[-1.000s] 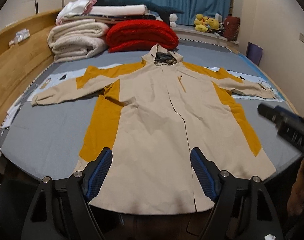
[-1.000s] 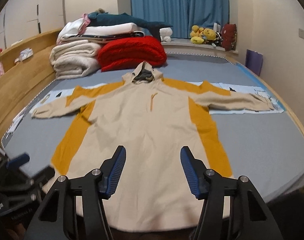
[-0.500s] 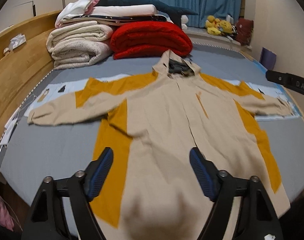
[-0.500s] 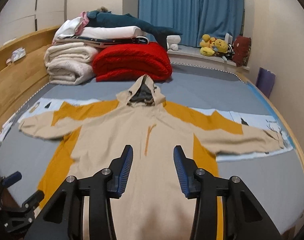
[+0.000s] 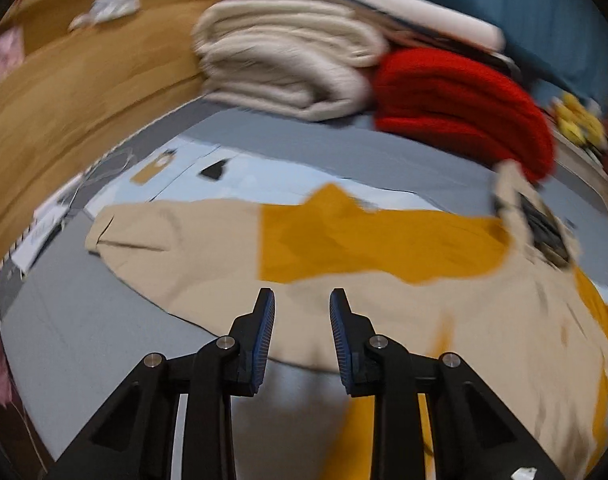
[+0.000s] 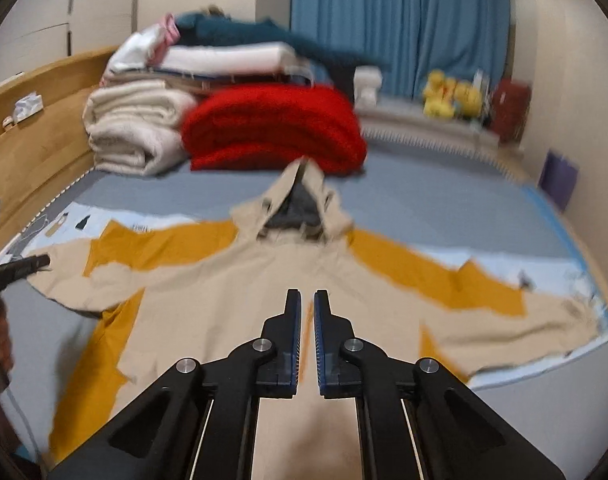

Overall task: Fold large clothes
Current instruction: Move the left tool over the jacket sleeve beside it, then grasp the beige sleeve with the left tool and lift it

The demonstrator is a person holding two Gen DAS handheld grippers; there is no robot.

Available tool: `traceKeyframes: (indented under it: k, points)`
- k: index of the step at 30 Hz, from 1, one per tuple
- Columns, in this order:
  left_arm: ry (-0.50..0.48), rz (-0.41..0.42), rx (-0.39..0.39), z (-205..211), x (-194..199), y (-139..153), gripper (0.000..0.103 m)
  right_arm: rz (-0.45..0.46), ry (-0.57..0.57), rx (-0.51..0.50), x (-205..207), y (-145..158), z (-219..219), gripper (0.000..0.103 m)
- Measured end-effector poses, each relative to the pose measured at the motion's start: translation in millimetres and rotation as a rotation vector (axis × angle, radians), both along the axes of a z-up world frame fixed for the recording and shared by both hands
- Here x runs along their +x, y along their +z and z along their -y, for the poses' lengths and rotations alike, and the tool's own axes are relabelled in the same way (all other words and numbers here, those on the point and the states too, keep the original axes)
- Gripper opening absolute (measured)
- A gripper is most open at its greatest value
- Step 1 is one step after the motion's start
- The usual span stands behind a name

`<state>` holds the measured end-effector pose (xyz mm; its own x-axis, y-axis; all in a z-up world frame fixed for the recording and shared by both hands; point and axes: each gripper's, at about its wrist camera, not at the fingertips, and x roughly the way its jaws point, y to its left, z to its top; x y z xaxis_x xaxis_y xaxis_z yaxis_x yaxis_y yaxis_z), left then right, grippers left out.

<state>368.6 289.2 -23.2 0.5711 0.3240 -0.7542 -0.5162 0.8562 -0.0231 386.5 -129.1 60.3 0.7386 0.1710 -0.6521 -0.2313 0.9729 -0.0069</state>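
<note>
- Jacket (image 6: 240,304): a long beige hooded coat with mustard panels, spread flat and front-up on the grey bed (image 6: 444,208), hood toward the head end where folded bedding is stacked, both sleeves stretched out toward the bed's two side edges.
- Handling, as a judgement: soft and limp, light for its size, with a smooth shell cloth that may slide between the fingers; it will sag and crease wherever unsupported (nothing fragile here).
- Where to take hold: the left sleeve (image 5: 176,240) at its cuff, near the bed's wooden side edge, and the right sleeve (image 6: 544,320) likewise; pinching a doubled seam or cuff should hold better than one layer of cloth.
- Left gripper (image 5: 302,304): fingers have just been closing and stand partly apart above the left sleeve, near its underarm; nothing between them.
- Right gripper (image 6: 307,304): fingers have just been closing and now stand all but together over the chest of the jacket, empty.
</note>
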Motion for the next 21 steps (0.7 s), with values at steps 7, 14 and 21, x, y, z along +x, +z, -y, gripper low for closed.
traceKeyframes:
  k: [7, 14, 21]
  points:
    - [0.086, -0.081, -0.04, -98, 15, -53, 0.05, -0.101, -0.032, -0.034, 31, -38, -1, 0.016]
    - [0.285, -0.116, -0.121, -188, 3, -93, 0.063, -0.177, -0.079, -0.072, 56, -74, 3, 0.04]
    - [0.424, -0.065, -0.243, -251, -17, -116, 0.063, -0.18, -0.1, -0.117, 65, -86, 2, 0.048]
